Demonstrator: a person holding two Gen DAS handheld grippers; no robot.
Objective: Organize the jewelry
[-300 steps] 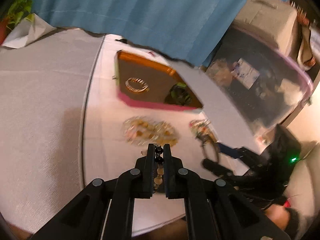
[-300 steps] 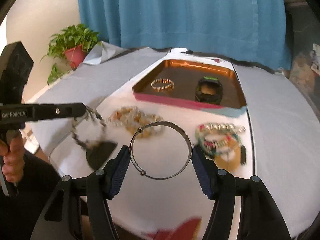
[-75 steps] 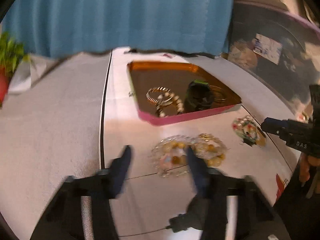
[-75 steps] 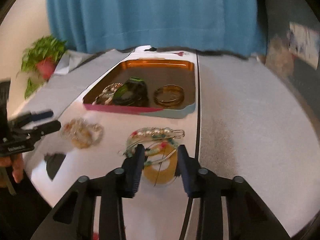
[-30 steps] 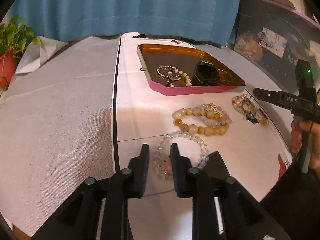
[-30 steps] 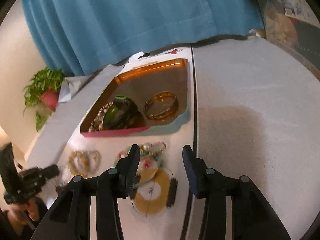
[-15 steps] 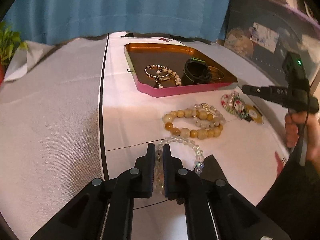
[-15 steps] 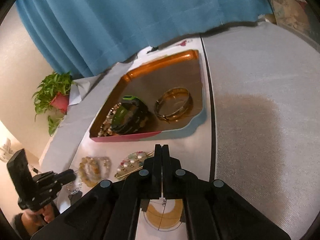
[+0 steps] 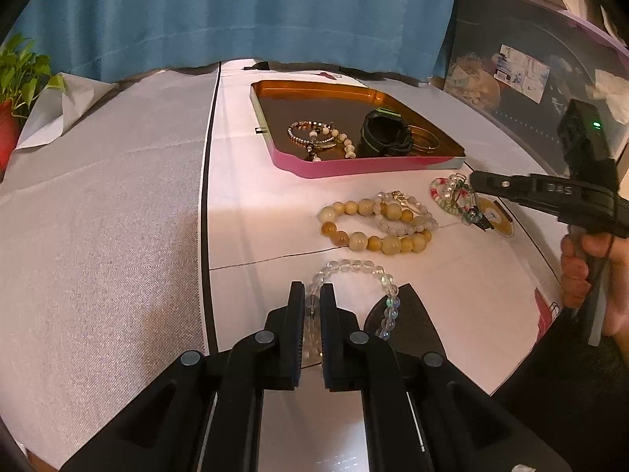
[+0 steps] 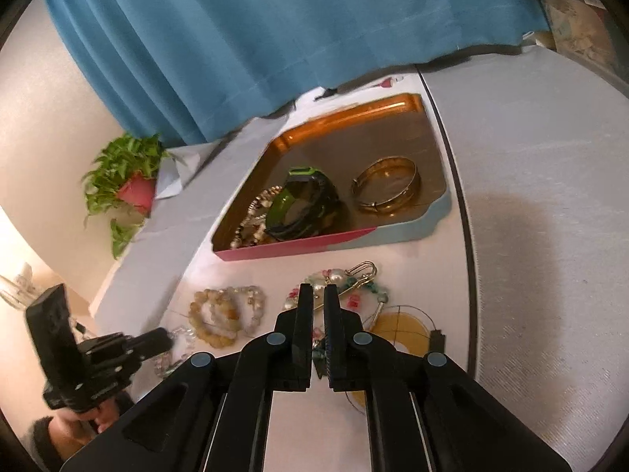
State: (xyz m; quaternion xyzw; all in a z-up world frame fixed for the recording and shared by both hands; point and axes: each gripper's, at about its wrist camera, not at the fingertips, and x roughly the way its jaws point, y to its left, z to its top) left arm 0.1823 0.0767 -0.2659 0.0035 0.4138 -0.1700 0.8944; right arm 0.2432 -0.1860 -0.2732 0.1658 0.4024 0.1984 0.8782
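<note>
Blue curtain (image 9: 243,15) hangs behind the white table (image 9: 251,212). Left gripper (image 9: 312,301) is clenched on the clear bead bracelet (image 9: 354,271), the tray (image 9: 354,167) well ahead. Right gripper (image 10: 319,295), jaws just closing, pinches the colourful bracelet (image 10: 350,287), tray beyond.

Two grippers are being seen, the left gripper (image 9: 312,295) and the right gripper (image 10: 319,295). One tray (image 9: 354,167) is being counted, with one watch (image 9: 383,133), one gold bangle (image 10: 387,188) and one beaded bracelet (image 9: 320,139) inside. One potted plant (image 10: 125,181) is being counted.
</note>
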